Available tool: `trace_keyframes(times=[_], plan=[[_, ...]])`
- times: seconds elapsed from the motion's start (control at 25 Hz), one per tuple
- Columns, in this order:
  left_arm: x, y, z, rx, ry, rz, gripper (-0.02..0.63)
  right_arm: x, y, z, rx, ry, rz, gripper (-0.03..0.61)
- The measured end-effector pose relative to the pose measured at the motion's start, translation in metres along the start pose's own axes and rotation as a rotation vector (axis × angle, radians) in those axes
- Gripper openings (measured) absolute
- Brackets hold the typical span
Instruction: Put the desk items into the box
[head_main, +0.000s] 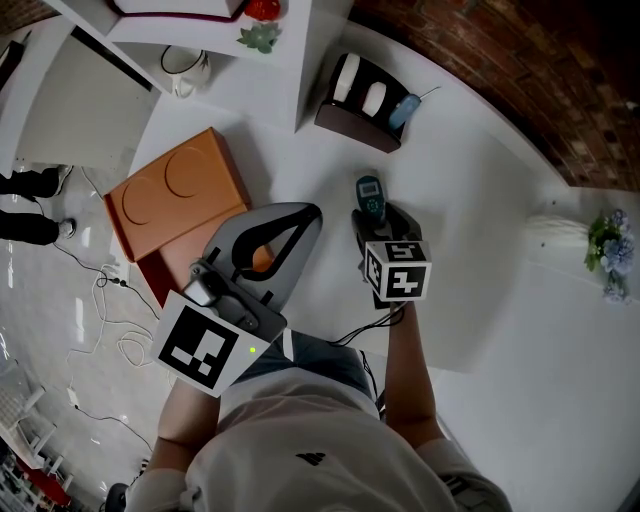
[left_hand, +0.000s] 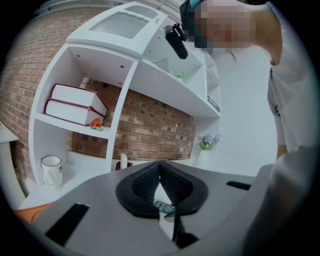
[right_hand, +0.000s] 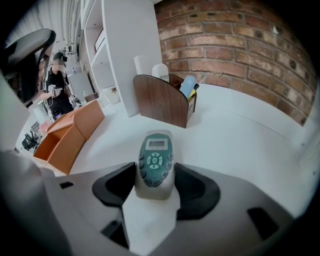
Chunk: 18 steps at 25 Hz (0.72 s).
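Note:
A grey remote control (head_main: 369, 194) (right_hand: 155, 162) with a teal face and a small screen sits between the jaws of my right gripper (head_main: 372, 212) (right_hand: 156, 176), which is shut on its sides above the white desk (head_main: 470, 200). Whether the remote rests on the desk or hangs just over it, I cannot tell. My left gripper (head_main: 312, 213) (left_hand: 160, 167) is shut with nothing held, its tips touching, and it hovers left of the remote. The orange box (head_main: 175, 190) (right_hand: 70, 132) stands off the desk's left edge, beyond the left gripper.
A brown wooden organizer (head_main: 362, 105) (right_hand: 162, 100) holding several small items stands at the back of the desk. A white shelf unit (head_main: 300, 50) carries books (left_hand: 75, 105) and a mug (left_hand: 51, 169). A flower vase (head_main: 605, 245) stands at right. Cables (head_main: 100, 300) lie on the floor.

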<state>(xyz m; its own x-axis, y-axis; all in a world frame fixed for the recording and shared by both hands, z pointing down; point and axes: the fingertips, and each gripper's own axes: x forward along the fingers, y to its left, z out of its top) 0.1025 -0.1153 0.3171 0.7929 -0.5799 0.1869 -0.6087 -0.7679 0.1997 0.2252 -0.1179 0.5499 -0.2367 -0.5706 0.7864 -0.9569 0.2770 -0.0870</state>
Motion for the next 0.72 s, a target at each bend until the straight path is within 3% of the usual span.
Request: trace_keyframes(times=[0.32, 0.72], plan=[[-0.003, 0.000, 0.002, 0.005, -0.005, 0.000, 0.012, -0.009, 0.009, 0.008, 0.003, -0.026, 0.026, 0.250], [-0.015, 0.002, 0.011, 0.011, -0.032, 0.005, 0.012, -0.040, 0.038, 0.052, -0.043, -0.141, 0.081, 0.251]])
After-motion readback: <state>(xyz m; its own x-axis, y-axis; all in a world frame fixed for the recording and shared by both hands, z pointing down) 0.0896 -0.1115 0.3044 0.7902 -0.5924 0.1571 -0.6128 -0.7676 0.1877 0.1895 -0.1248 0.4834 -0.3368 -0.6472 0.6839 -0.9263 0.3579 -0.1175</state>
